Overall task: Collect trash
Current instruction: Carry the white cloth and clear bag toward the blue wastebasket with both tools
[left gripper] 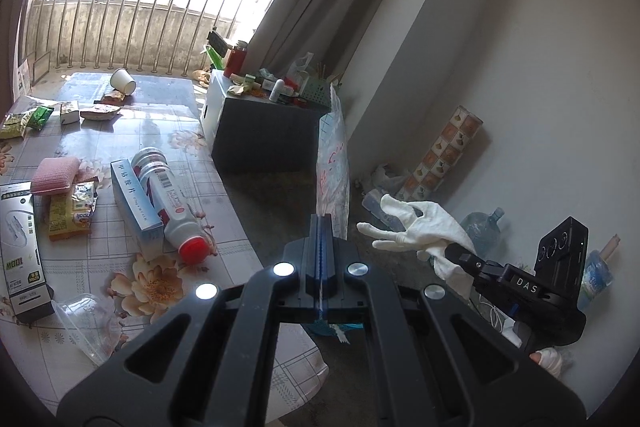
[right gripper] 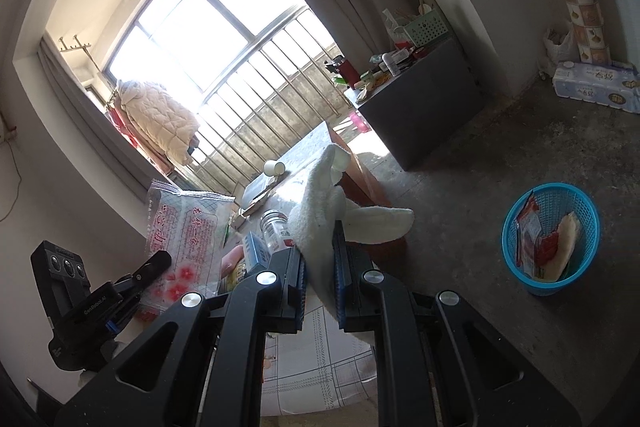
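Trash still litters the floral-patterned surface (left gripper: 168,155) in the left wrist view: a white plastic bottle with a red cap (left gripper: 170,203) lying against a blue-and-white carton (left gripper: 134,203), a yellow snack wrapper (left gripper: 70,213), a pink sponge (left gripper: 54,174), a clear plastic cup (left gripper: 86,323) on its side, and a tipped white paper cup (left gripper: 123,81) at the far end. The left gripper (left gripper: 321,227) has its jaws fully together, pinching the lower edge of a clear printed plastic bag (left gripper: 332,163) that stands up above them, off the surface and over the floor. To its right, the right gripper (left gripper: 460,253) carries a white fabric glove (left gripper: 416,227).

Right wrist view: the right gripper (right gripper: 321,259) has its jaws nearly closed on the white fabric glove (right gripper: 332,219), whose fingers flop out beyond the pads. The left gripper (right gripper: 160,261) appears at lower left with the clear printed plastic bag (right gripper: 184,227) raised. A round blue plastic basket (right gripper: 550,239) sits on the concrete floor (right gripper: 460,187) to the right, well apart from both grippers and already holding red wrappers and a pale scrap.

Step in hand, as judged: carrying two picked pieces away from the surface. The next move calls for bringing each gripper over the basket's rim and parting the jaws there, the limp glove and the light bag being prone to cling or drift wide.
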